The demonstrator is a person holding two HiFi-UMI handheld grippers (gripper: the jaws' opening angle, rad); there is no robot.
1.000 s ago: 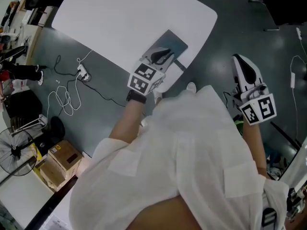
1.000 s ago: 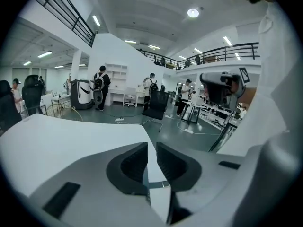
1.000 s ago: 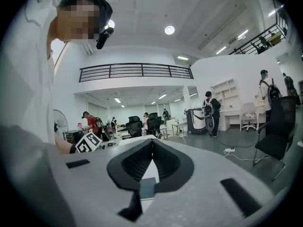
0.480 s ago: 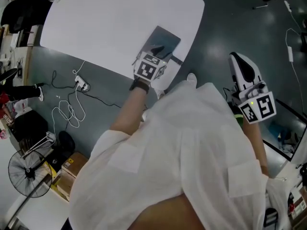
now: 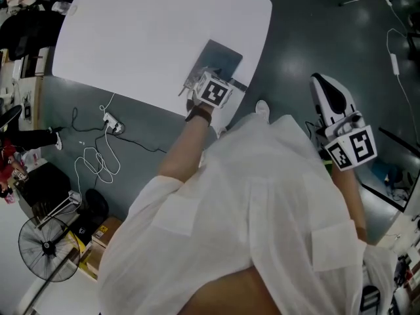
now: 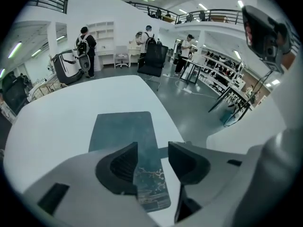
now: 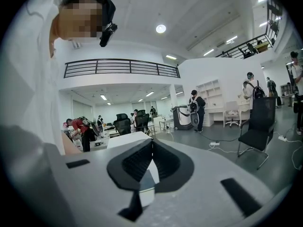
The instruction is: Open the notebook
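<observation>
Closed dark teal rectangular notebook lies flat on the white rounded table, at the table's 4 o'clock corner. Over the notebook's 7 o'clock end: left gripper, angled down, jaws opening, cover showing in the gap, pads not pinching it. Off-table at the notebook's 4 o'clock: right gripper, jaws pressed together, nothing between them.

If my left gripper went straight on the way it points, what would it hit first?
Probably the notebook, near its closest edge, on the white table; the left gripper, jaws opening, grips nothing.
</observation>
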